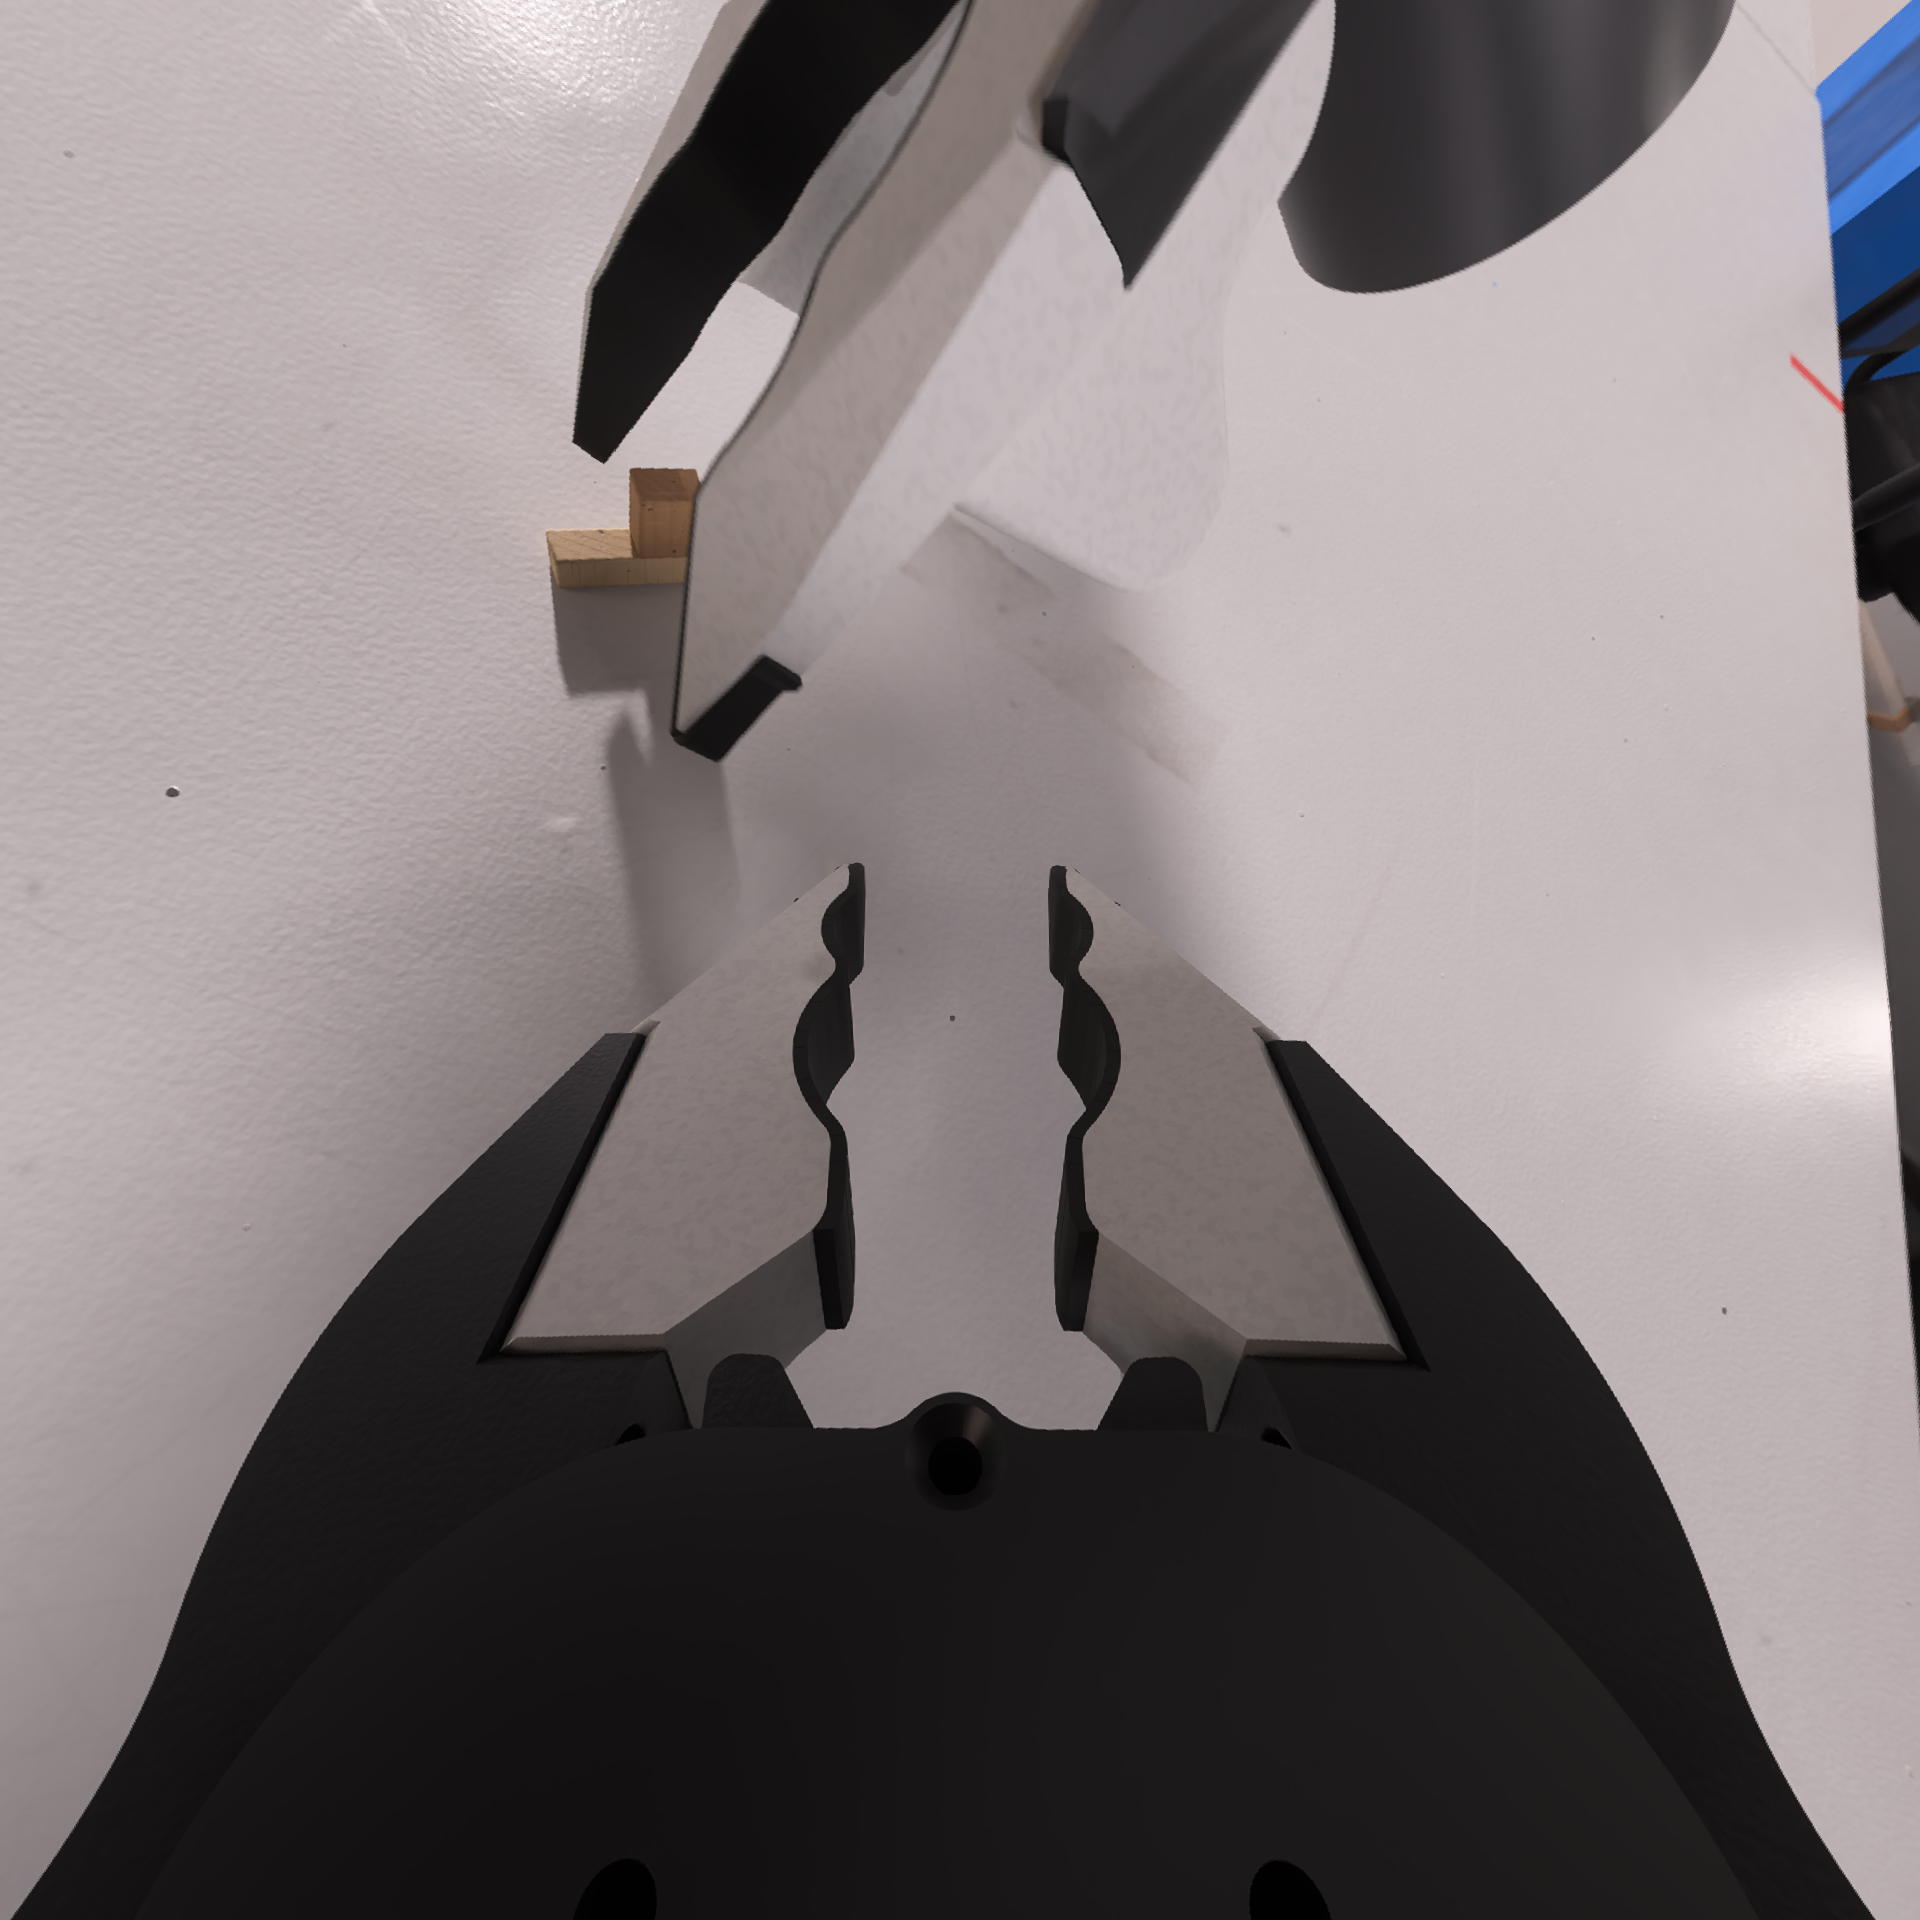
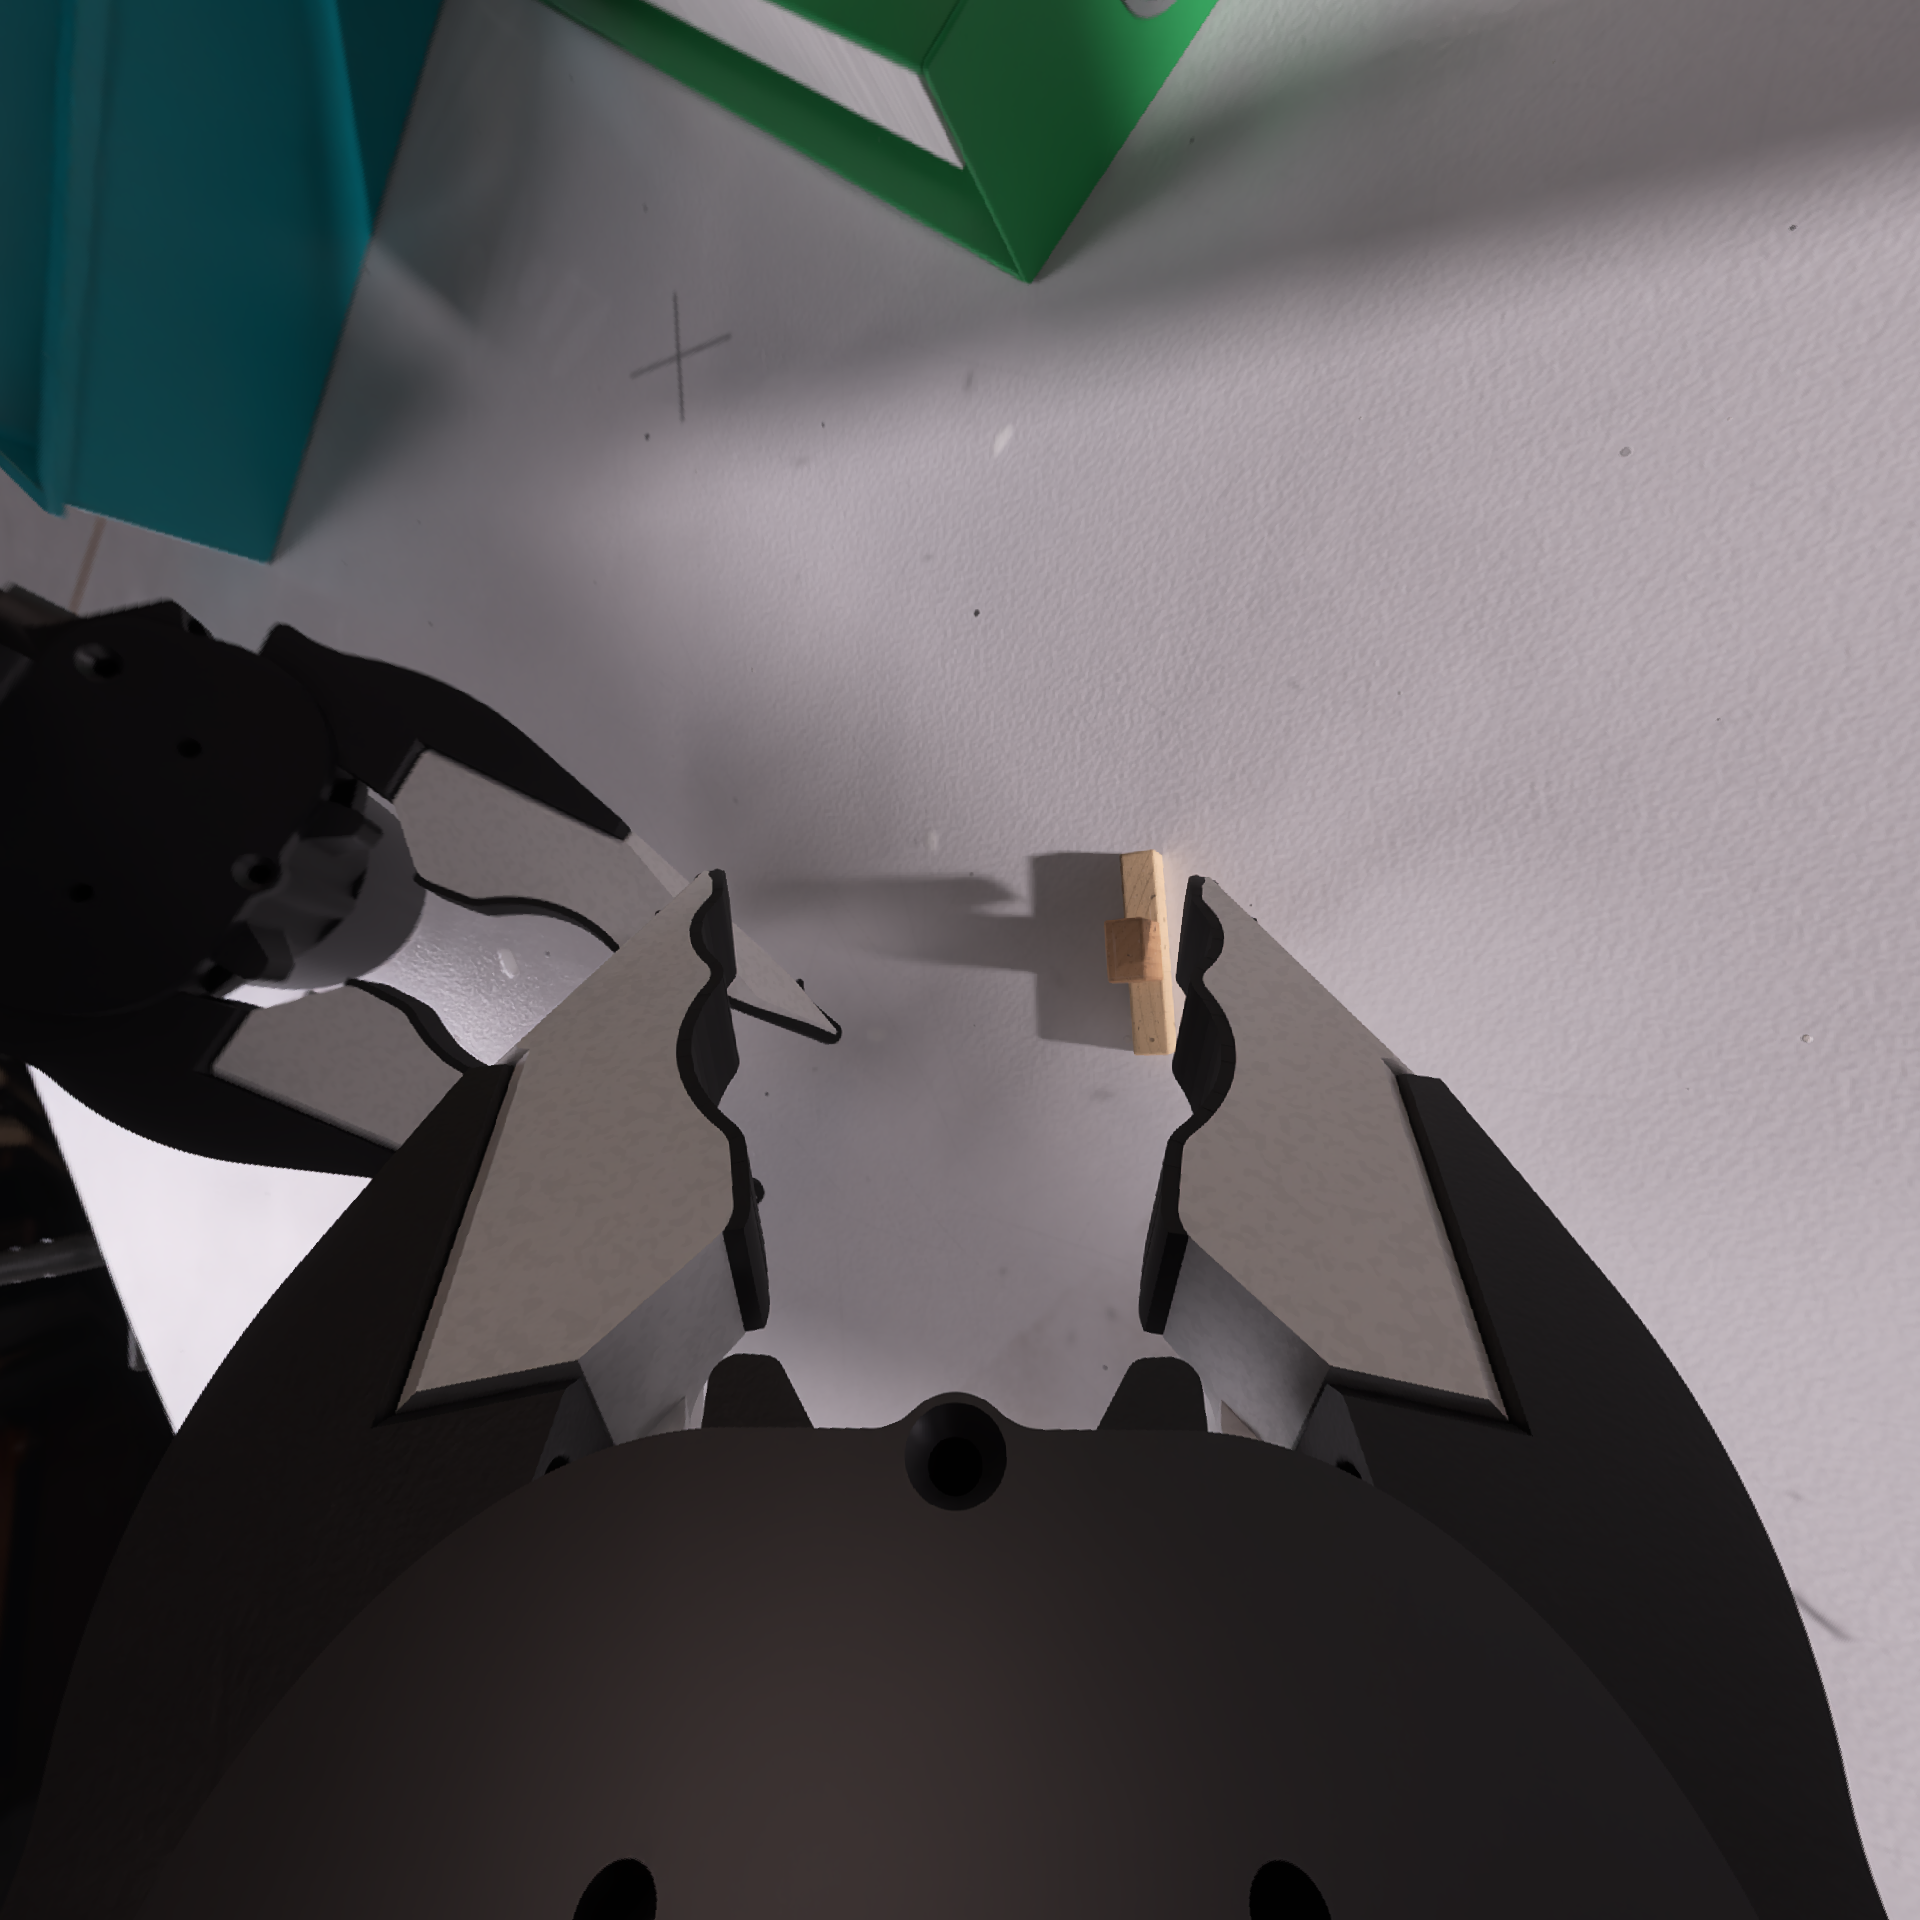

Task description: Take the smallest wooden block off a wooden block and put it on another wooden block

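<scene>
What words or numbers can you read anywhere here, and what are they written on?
There are none to read.
The white table bears only a thin pencilled cross mark, not a letter or number.
The small wooden block, the flat wooden block under it, the green bin and the teal bin show no writing.

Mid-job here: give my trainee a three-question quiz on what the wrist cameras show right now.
1. True or false: the small wooden block sits on the flat wooden block.
2. Which gripper is opened wider: left gripper or right gripper?
3. Multiple choice: the bin at the top of the right wrist view is A) red B) green C) yellow.

Key: 1 true; 2 right; 3 B.
</scene>
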`<state>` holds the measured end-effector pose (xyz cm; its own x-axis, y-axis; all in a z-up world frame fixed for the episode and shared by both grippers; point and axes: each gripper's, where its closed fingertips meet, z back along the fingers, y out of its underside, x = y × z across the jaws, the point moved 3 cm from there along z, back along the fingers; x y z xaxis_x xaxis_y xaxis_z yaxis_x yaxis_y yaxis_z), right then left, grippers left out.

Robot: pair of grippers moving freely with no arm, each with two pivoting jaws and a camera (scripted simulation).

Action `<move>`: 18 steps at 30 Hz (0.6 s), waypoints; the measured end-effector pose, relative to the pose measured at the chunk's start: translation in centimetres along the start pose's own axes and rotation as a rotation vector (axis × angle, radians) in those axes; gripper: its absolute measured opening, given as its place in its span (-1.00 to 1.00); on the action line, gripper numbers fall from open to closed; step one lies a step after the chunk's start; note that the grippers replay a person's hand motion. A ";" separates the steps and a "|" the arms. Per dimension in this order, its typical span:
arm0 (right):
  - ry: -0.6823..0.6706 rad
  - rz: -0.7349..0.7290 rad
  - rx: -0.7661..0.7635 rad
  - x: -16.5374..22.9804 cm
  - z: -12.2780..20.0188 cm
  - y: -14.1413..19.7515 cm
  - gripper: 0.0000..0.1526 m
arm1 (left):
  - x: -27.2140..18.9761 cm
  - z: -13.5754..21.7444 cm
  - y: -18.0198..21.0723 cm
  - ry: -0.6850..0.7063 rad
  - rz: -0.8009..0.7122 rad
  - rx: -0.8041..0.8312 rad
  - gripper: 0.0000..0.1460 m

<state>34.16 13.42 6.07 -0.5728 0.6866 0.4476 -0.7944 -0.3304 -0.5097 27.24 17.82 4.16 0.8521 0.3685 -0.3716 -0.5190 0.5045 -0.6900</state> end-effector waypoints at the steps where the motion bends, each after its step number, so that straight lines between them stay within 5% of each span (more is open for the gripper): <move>1: -0.011 -0.012 -0.008 0.0 0.1 -0.1 0.13 | 0.0 0.0 0.0 -0.006 -0.008 0.001 -0.52; 9: -0.020 -0.054 -0.036 -0.4 0.6 -0.5 0.21 | -0.2 -0.1 0.0 -0.026 -0.034 0.004 -0.52; 14: 0.110 0.043 0.092 -0.4 -1.1 0.1 0.36 | -0.5 -0.2 0.1 0.005 -0.056 0.004 -0.50; 18: 0.245 0.135 0.162 -1.0 -1.8 0.5 0.17 | -0.5 0.9 -0.1 0.043 -0.018 -0.061 -0.41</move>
<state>34.71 13.69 4.08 -0.6253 0.7585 0.1837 -0.7476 -0.5147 -0.4197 26.78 18.28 4.95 0.8639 0.3254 -0.3843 -0.4999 0.4621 -0.7325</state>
